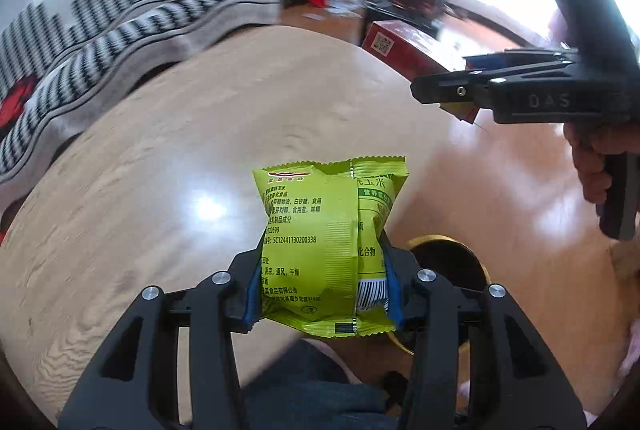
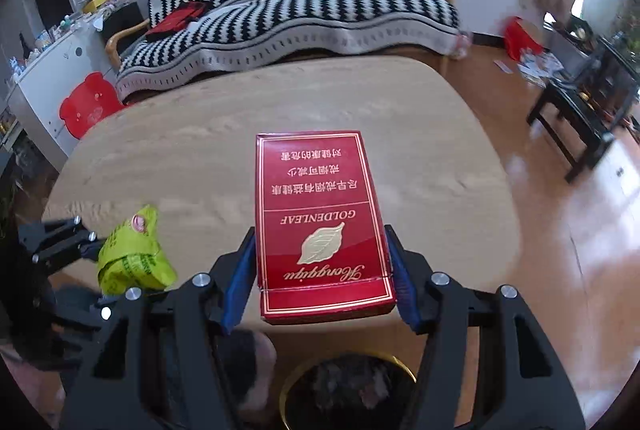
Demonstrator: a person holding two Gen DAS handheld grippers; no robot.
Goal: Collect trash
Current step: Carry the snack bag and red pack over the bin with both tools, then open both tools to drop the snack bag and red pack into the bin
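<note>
My left gripper [image 1: 320,270] is shut on a yellow-green snack packet [image 1: 328,242] and holds it upright above the near edge of a light wooden table [image 1: 180,157]. My right gripper [image 2: 322,266] is shut on a red cigarette box [image 2: 320,222] with a gold leaf on it. A round bin with a gold rim [image 2: 348,390] stands on the floor right below the box; in the left wrist view the bin [image 1: 448,262] is behind the packet. The right gripper [image 1: 452,89] also shows at the upper right of the left wrist view. The packet [image 2: 132,258] shows at the left of the right wrist view.
A sofa with a black-and-white striped cover [image 2: 300,9] runs behind the table. A red stool [image 2: 88,101] and a white cabinet [image 2: 52,69] stand at the left. A dark low table [image 2: 580,109] stands at the right on the wood floor [image 2: 580,250].
</note>
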